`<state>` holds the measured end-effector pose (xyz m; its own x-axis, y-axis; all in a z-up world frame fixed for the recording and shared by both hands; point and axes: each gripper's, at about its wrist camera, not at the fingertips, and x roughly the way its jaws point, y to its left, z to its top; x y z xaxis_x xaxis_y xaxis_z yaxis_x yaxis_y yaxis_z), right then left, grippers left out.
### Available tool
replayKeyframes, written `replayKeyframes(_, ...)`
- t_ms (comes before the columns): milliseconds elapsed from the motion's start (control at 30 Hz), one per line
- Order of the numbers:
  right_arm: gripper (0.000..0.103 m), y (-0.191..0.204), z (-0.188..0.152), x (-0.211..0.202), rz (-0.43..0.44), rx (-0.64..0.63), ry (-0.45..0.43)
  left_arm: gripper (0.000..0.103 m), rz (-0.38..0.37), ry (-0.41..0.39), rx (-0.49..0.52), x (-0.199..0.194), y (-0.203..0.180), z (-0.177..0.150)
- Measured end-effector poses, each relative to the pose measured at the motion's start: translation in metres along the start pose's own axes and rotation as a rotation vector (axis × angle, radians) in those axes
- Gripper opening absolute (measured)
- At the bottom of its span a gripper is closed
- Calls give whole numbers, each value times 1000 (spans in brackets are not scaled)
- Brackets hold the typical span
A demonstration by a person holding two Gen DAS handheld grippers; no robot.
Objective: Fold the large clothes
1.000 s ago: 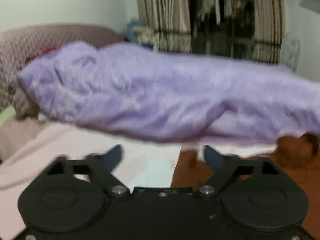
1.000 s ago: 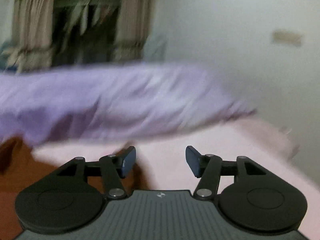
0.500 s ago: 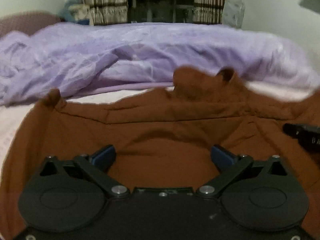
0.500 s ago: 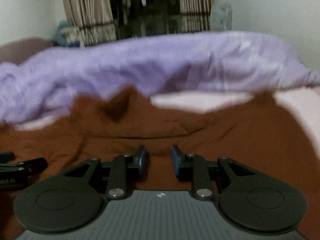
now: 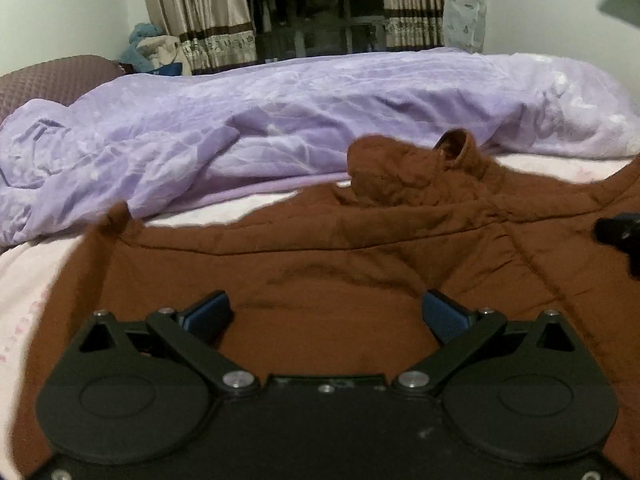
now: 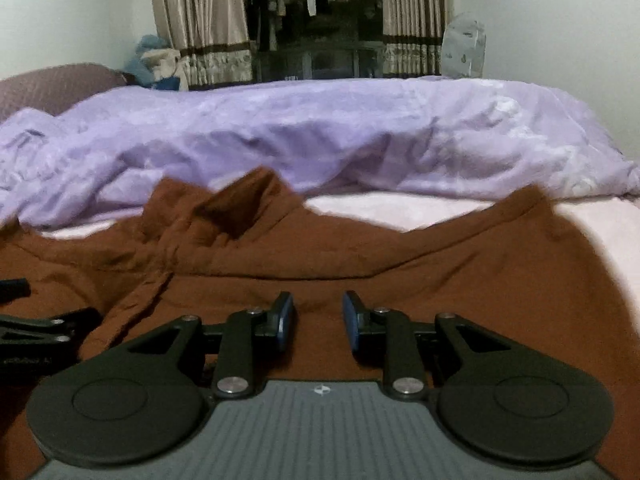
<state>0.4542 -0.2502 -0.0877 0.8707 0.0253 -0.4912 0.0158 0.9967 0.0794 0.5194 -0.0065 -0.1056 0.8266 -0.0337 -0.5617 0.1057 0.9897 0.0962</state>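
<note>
A large brown padded garment [image 5: 320,264] lies spread on the bed, its collar [image 5: 452,148] standing up at the far side. My left gripper [image 5: 326,310] hovers low over the garment's near part, jaws wide open, nothing between them. In the right wrist view the same garment [image 6: 360,256] fills the foreground, collar [image 6: 236,208] to the left of centre. My right gripper [image 6: 318,316] has its jaws narrowed to a small gap, and the blue pads press on no cloth. Each gripper shows at the edge of the other's view: right gripper [image 5: 620,232], left gripper [image 6: 32,328].
A rumpled purple duvet [image 5: 280,120] runs across the bed behind the garment. Pale pink sheet [image 5: 24,280] shows at the left, and at the right [image 6: 600,232]. A brown headboard [image 5: 52,76] is at the far left. Curtains and a covered fan [image 5: 464,16] stand beyond.
Both grippers have swung down from the purple duvet to low over the brown garment. The right jaws narrowed from wide to a small gap. The left jaws stayed wide.
</note>
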Motion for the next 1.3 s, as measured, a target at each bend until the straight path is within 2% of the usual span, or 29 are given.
replayKeyframes(67, 28, -22, 7, -18, -86, 4, -36, 103, -14, -72, -2, -22, 17, 6)
replayKeyframes(100, 22, -32, 10, -23, -131, 9, -46, 103, -9, -127, -7, -33, 28, 5)
replayKeyframes(133, 20, -45, 11, -26, -171, 19, -43, 103, 28, -157, -17, -39, 41, 6)
replayKeyframes(200, 18, -72, 7, -20, -214, 69, -3, 103, 129, -113, -54, -29, 68, 5)
replayKeyframes(267, 17, -94, -7, -1, -220, 125, 59, 103, 216, -1, -80, 2, 95, -9)
replayKeyframes(300, 17, -102, -14, 9, -211, 148, 84, 103, 234, 36, -87, 17, 104, -19)
replayKeyframes(367, 17, -107, -17, 8, -186, 203, 59, 103, 142, 35, -211, 25, 126, -32)
replayKeyframes(433, 18, -101, -11, 1, -201, 179, 51, 103, 120, 56, -252, 19, 135, -24)
replayKeyframes(467, 20, -98, -8, -4, -211, 164, 44, 103, 138, 59, -223, 15, 135, -19)
replayKeyframes(533, 26, -96, -1, -16, -221, 154, 47, 103, 238, 76, -135, 3, 131, -12)
replayKeyframes(600, 47, -97, 4, -39, -214, 146, 42, 103, 281, 86, -107, -20, 139, -7)
replayKeyframes(633, 55, -98, 4, -52, -219, 140, 39, 103, 258, 98, -128, -34, 147, -8)
replayKeyframes(667, 76, -99, 4, -68, -232, 137, 31, 103, 207, 105, -157, -50, 156, -12)
replayKeyframes(700, 88, -101, 3, -79, -232, 128, 21, 103, 151, 112, -177, -62, 162, -18)
replayKeyframes(733, 90, -99, 0, -92, -206, 103, 2, 103, 105, 127, -194, -75, 167, -27)
replayKeyframes(800, 99, -92, -11, -118, -140, 22, -53, 103, 79, 147, -194, -91, 167, -42)
replayKeyframes(900, 103, -86, -29, -127, -192, -49, -35, 103, 55, 197, -189, -92, 164, -63)
replayKeyframes(1000, 103, -98, -48, -110, -241, -16, 58, 103, -33, 228, -233, -81, 166, -79)
replayKeyframes(1067, 103, -114, -62, -90, -195, 55, 106, 103, -71, 235, -290, -73, 172, -85)
replayKeyframes(1133, 103, -130, -70, -78, -93, 176, 83, 103, -129, 245, -361, -66, 181, -86)
replayKeyframes(1167, 99, -140, -72, -73, -48, 260, 85, 103, -152, 246, -385, -65, 183, -86)
replayKeyframes(1200, 73, -150, -75, -71, -6, 339, 88, 98, -168, 234, -395, -69, 184, -85)
replayKeyframes(1233, 48, -156, -76, -74, 39, 398, 65, 72, -197, 212, -383, -72, 183, -85)
replayKeyframes(1267, 33, -164, -76, -73, 139, 457, 73, 60, -221, 196, -367, -81, 176, -84)
replayKeyframes(1300, 28, -165, -75, -76, 143, 489, 62, 36, -222, 177, -358, -84, 173, -82)
